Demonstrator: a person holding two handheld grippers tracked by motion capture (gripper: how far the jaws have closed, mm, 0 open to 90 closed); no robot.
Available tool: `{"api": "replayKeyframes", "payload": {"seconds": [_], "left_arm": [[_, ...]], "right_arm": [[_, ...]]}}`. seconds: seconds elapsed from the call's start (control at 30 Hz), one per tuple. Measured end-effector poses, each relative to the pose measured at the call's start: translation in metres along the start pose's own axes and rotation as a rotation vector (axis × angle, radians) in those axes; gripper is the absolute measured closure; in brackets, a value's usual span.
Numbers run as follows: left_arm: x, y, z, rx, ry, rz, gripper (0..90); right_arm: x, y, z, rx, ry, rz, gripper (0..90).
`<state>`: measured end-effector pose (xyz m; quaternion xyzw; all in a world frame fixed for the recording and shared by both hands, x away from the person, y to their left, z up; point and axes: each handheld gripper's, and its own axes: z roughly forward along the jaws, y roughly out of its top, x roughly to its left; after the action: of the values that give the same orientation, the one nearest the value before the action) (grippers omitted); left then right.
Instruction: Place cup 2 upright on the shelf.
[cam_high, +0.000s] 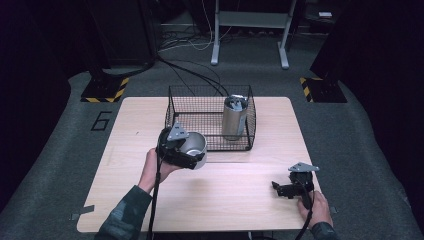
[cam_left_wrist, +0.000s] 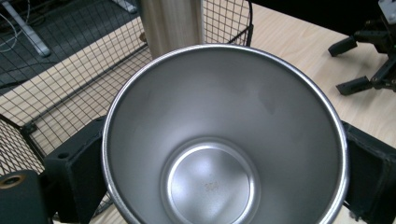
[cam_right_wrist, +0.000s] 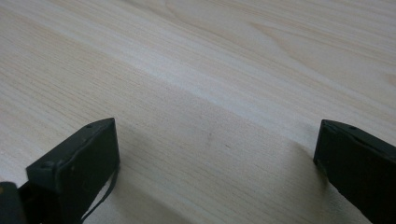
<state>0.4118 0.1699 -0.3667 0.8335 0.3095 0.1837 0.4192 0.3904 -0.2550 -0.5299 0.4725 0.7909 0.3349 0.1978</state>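
The left gripper (cam_high: 186, 149) pinches a shiny steel cup (cam_high: 194, 146) just near of the black wire basket (cam_high: 210, 117); the right gripper (cam_high: 286, 188) rests spread. The smooth, tapered wall could slip, or catch the basket's rim.

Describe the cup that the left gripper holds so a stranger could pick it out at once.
On the wooden table, find the black wire basket at the far middle. Just outside its near left corner, the left gripper clamps a short steel cup. Unlike the taller steel tumbler standing inside the basket, it is wide-mouthed, empty and outside the wire.
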Motion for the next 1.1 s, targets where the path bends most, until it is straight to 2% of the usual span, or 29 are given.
{"api": "replayKeyframes", "payload": {"seconds": [0.1,0.23,0.4,0.5,0.83,0.9,0.97,1.1], "left_arm": [[0.003,0.006,0.0,-0.007,-0.005,-0.008,6.3],[0.006,0.013,0.001,-0.004,-0.013,0.005,6.3],[0.012,0.023,0.002,-0.015,-0.009,-0.004,6.3],[0.017,0.029,0.001,-0.021,-0.024,-0.011,6.3],[0.032,0.048,0.005,-0.021,-0.009,-0.011,6.3],[0.035,0.05,0.008,-0.019,-0.011,-0.021,6.3],[0.039,0.052,0.011,-0.015,0.0,-0.013,6.3],[0.046,0.054,0.015,-0.013,0.018,-0.028,6.3]], "right_arm": [[0.0,0.0,0.0,0.0,0.0,0.0,0.0],[0.0,0.0,0.0,0.0,0.0,0.0,0.0],[0.0,0.0,0.0,0.0,0.0,0.001,0.0],[0.0,0.0,0.0,0.0,0.0,-0.001,0.0],[0.0,0.0,0.0,0.0,0.0,-0.002,0.0],[0.0,0.0,0.0,0.0,0.0,-0.001,0.0],[0.0,0.0,0.0,0.001,0.001,-0.001,0.0],[0.0,0.0,0.0,0.0,0.001,-0.001,0.0]]}}
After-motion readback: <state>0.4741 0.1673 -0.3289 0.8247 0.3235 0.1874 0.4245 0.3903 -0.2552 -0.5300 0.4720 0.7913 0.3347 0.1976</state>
